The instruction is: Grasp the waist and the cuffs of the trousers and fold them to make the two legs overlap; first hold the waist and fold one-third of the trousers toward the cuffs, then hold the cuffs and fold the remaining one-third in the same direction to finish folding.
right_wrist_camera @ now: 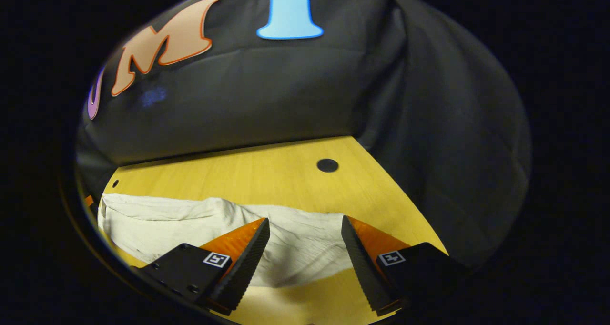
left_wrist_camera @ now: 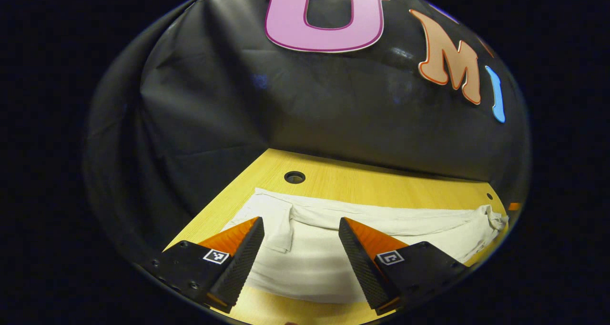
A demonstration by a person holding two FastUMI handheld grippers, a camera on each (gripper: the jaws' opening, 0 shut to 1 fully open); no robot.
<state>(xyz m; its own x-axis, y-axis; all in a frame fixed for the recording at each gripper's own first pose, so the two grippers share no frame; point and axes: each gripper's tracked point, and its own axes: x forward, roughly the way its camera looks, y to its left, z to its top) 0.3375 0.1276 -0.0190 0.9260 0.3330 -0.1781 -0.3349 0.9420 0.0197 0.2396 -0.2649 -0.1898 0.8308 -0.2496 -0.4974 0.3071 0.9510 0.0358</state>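
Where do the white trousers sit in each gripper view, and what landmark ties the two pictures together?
Left gripper view: trousers lie across the lower centre, stretching right, behind the open left tongs.
Right gripper view: trousers lie lower left to centre, behind the open right tongs.
Shared landmark: the wooden table under them.

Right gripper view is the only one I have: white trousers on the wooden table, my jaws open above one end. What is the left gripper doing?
Observer: The left gripper hangs over the other end of the trousers, jaws open, nothing gripped.
Operator: How does the cloth lie at that end?
Observer: A flap of cloth is folded over there, lying on top of the trousers.
Operator: Anything on the table near it?
Observer: A ringed round hole in the table, just beyond the trousers' far edge.
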